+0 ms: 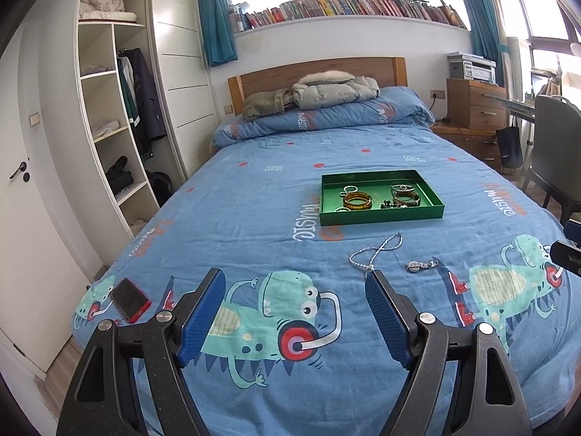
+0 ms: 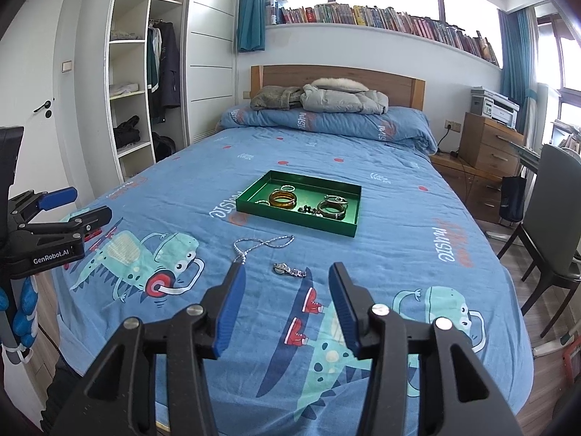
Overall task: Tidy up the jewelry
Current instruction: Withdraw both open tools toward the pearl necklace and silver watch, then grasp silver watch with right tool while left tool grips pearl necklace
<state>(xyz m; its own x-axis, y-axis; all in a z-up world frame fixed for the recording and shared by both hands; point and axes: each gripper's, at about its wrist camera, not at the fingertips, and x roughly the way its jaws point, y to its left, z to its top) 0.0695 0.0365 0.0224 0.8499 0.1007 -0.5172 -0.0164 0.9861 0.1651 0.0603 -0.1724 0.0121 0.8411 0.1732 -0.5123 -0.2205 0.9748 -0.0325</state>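
Observation:
A green tray (image 1: 381, 216) (image 2: 254, 201) lies mid-bed, holding an amber bangle (image 1: 357, 200) (image 2: 282, 198), dark bangles (image 1: 406, 196) (image 2: 332, 207) and small rings. A silver bead necklace (image 1: 377, 250) (image 2: 261, 244) and a small silver watch (image 1: 421, 264) (image 2: 288, 270) lie loose on the blue bedspread in front of the tray. My left gripper (image 1: 294, 283) is open and empty above the bed, the necklace's end just beyond its right finger. My right gripper (image 2: 288, 276) is open and empty, the watch just ahead between its fingertips.
A red phone (image 1: 130, 299) lies near the bed's left edge. A folded duvet and jackets (image 1: 326, 94) are piled at the headboard. A wardrobe (image 1: 109, 127) stands left, a chair (image 2: 555, 218) and drawers right. The left gripper shows at the right wrist view's left edge (image 2: 54, 225).

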